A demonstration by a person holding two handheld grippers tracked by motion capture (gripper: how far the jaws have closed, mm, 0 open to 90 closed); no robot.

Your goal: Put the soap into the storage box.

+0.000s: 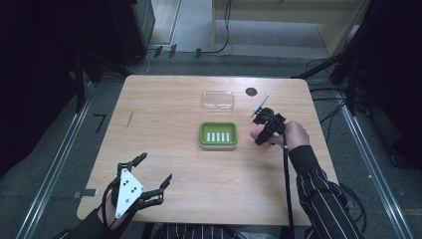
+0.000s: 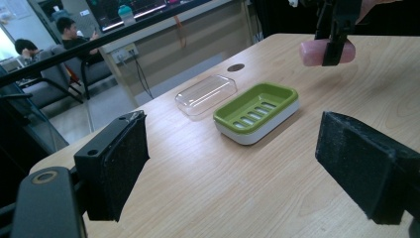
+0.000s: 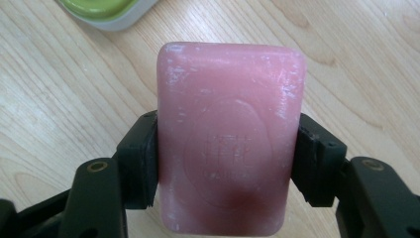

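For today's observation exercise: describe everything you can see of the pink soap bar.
The pink soap bar is a rounded rectangular block, waxy-looking, with whitish scuffs and an oval stamp pressed into its face. It is gripped by its long sides in the right tool, held above the wooden table, to the right of the green soap dish.

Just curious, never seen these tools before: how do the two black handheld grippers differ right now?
The right gripper is shut on a pink rectangular soap bar; the left gripper is open and holds nothing. The right one is beside the green slotted plastic soap dish, mid-table; the left sits at the near table edge, far from the dish. Both have black padded jaws and are held by a hand.
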